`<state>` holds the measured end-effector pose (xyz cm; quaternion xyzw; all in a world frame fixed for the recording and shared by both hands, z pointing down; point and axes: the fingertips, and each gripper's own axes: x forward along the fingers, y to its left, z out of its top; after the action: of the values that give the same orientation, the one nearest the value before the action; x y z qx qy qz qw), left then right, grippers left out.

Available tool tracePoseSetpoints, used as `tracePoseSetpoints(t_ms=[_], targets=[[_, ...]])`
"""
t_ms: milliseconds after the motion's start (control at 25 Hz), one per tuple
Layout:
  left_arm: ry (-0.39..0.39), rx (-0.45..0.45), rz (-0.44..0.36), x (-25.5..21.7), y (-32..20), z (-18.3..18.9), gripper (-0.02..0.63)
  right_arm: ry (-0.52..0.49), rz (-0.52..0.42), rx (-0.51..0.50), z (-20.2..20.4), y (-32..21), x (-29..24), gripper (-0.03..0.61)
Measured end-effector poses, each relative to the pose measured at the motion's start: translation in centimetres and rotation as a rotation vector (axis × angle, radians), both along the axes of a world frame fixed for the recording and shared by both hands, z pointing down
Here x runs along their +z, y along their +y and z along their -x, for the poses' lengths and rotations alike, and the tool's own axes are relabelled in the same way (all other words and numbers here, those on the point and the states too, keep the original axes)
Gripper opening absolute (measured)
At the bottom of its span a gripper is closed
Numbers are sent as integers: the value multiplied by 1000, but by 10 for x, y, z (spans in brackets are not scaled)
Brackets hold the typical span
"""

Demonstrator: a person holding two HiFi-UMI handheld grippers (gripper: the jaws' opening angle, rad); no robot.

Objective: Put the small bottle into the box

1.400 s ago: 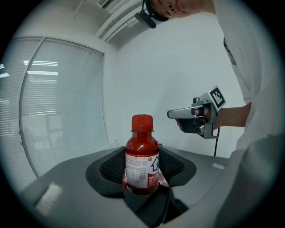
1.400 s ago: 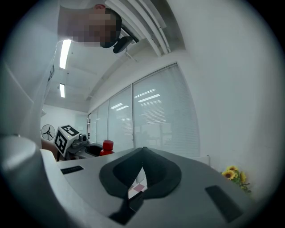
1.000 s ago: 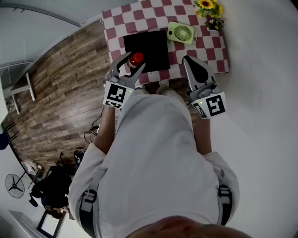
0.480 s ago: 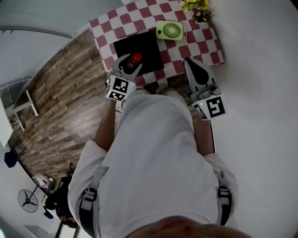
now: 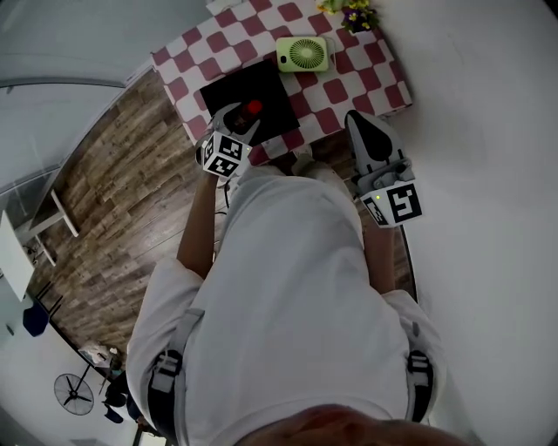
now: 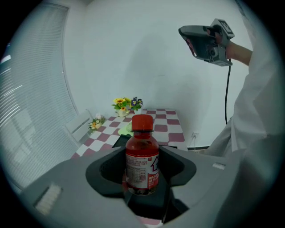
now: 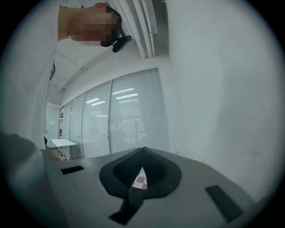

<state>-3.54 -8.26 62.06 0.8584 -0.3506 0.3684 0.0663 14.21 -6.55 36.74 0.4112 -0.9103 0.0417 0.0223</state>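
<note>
A small bottle of red drink with a red cap and a red-and-white label stands upright between the jaws of my left gripper, which is shut on its body. In the head view the bottle hangs over the near part of the black box, which lies on the checkered table. My right gripper is shut and holds nothing. It sits at the table's near edge, to the right of the box, and the left gripper view shows it raised at the upper right.
A green round fan lies just beyond the box, and a pot of yellow flowers stands at the table's far end. Wood floor runs to the left, and a pale wall or floor fills the right. A person's white shirt fills the lower head view.
The head view has swung, so the table now sits higher and further left. My left gripper still carries the bottle over the box's near part. The right gripper has hardly moved.
</note>
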Motion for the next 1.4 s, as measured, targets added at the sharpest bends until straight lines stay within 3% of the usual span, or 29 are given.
tracePoseSetpoints(t_ms=[480, 840, 1160, 1400], targets=[[-207, 113, 206, 88, 10, -14, 221, 8, 13, 54, -13, 2, 6, 2], [-345, 245, 292, 145, 24, -13, 221, 22, 22, 82, -18, 3, 7, 2], [-421, 302, 374, 179, 39, -14, 221, 26, 38, 116, -22, 6, 10, 2], [-482, 326, 385, 194, 42, -16, 222, 29, 40, 117, -21, 7, 9, 2]])
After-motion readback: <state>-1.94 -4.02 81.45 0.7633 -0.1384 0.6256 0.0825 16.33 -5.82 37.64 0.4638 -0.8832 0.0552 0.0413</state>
